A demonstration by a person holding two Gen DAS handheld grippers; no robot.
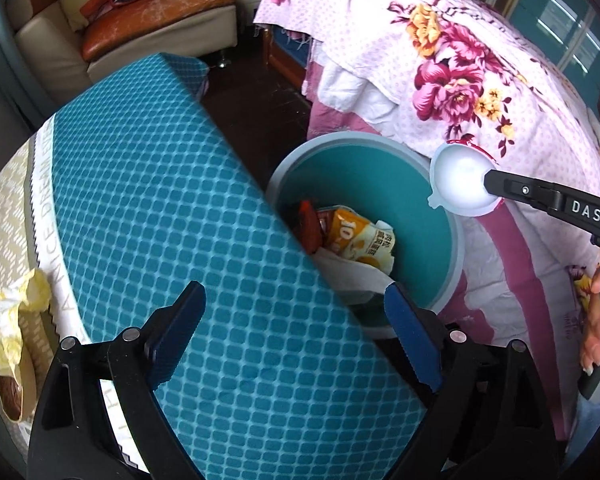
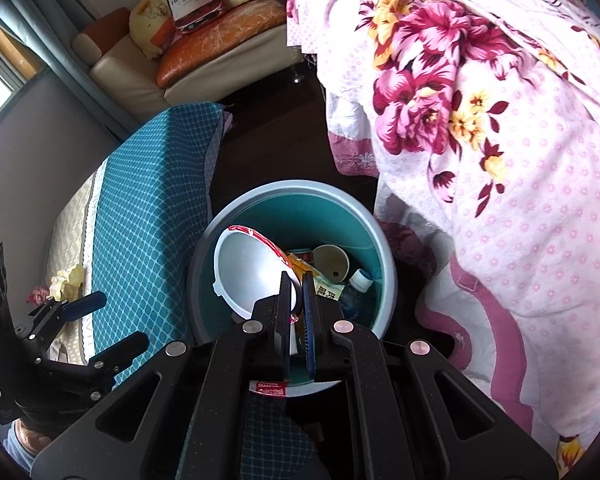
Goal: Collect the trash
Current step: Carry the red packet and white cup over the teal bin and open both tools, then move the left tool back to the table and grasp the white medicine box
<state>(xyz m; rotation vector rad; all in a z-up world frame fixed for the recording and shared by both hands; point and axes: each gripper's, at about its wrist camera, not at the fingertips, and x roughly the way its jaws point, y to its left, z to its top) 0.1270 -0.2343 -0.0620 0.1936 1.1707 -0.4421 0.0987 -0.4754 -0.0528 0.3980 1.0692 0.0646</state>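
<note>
A teal bin (image 2: 292, 186) stands on the dark floor between the table and the bed. My right gripper (image 2: 296, 292) is shut on the rim of a white plastic bowl (image 2: 248, 268) with a red edge and holds it over the bin's mouth. The left wrist view shows the same bowl (image 1: 460, 184) above the bin (image 1: 364, 140). Inside lie an orange snack wrapper (image 1: 356, 236), a paper cup (image 2: 332, 260) and a bottle (image 2: 360, 280). My left gripper (image 1: 296, 336) is open and empty over the table's edge. Crumpled yellow paper (image 1: 12, 312) lies on the table.
The table wears a teal checked cloth (image 1: 172, 200) that hangs down beside the bin. A bed with a pink floral quilt (image 2: 500, 120) fills the right side. A cream sofa (image 2: 140, 72) with cushions stands at the back. A person's fingers (image 1: 596, 344) hold the right gripper's handle.
</note>
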